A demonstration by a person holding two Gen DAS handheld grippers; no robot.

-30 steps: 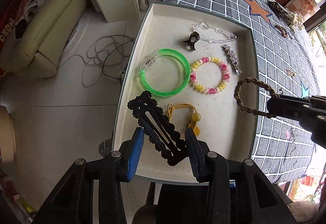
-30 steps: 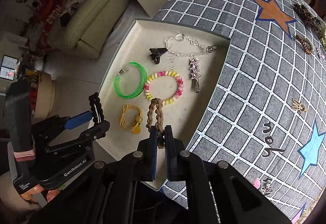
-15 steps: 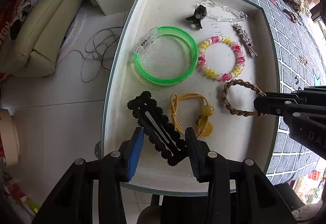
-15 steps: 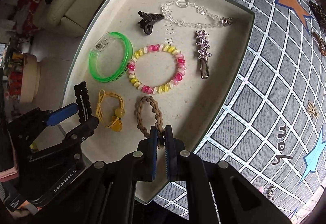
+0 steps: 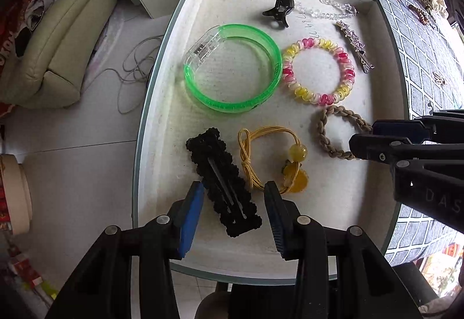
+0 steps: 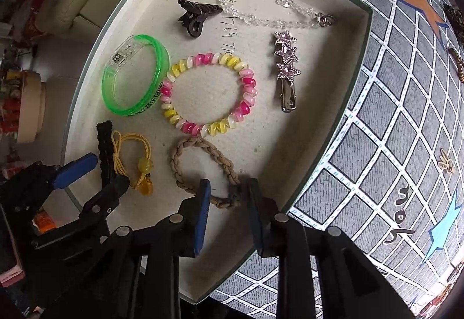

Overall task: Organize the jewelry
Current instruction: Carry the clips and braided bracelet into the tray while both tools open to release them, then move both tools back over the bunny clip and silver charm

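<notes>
Both grippers sit over the shallow tray (image 5: 162,104), which rests on a checked tablecloth (image 6: 391,121). The right gripper (image 6: 226,197) has its jaws apart, straddling the near end of the braided brown band (image 6: 203,171), which lies flat on the tray floor. The left gripper (image 5: 232,211) is also spread, with the black hair clip (image 5: 223,182) lying between its fingers. Just beside the clip lies the yellow elastic tie (image 5: 269,156). Farther in lie the green bangle (image 5: 232,69) and the pink-and-yellow coil bracelet (image 5: 319,72).
</notes>
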